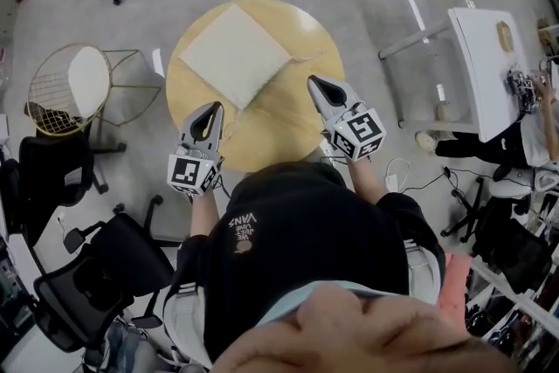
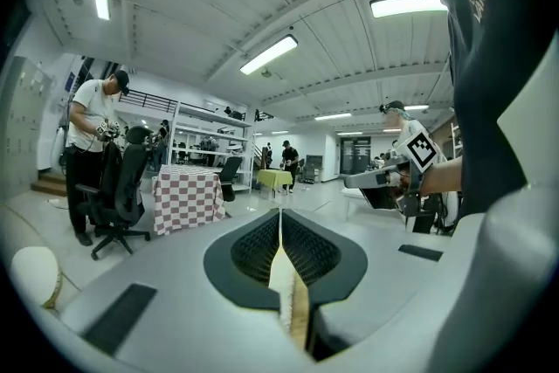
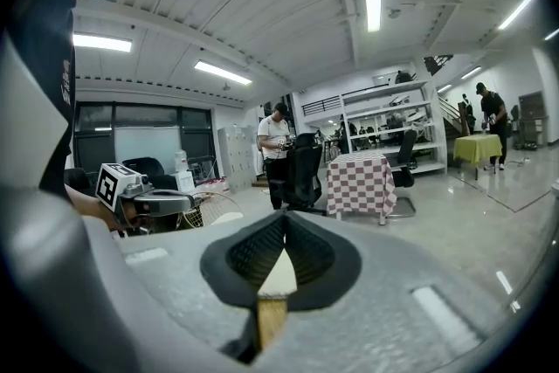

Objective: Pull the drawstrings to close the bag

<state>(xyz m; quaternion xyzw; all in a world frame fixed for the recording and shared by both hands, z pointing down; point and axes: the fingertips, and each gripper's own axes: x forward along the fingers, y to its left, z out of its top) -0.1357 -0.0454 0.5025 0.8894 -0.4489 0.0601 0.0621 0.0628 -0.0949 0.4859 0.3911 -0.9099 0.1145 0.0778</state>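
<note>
One bag (image 1: 234,55). One round table (image 1: 293,118). Two: left tongs (image 1: 212,110), right tongs (image 1: 315,86).

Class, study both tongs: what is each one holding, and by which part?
Nothing is held. The left tongs and right tongs are both shut and empty. The cream fabric bag lies on the round wooden table, apart from both.
</note>
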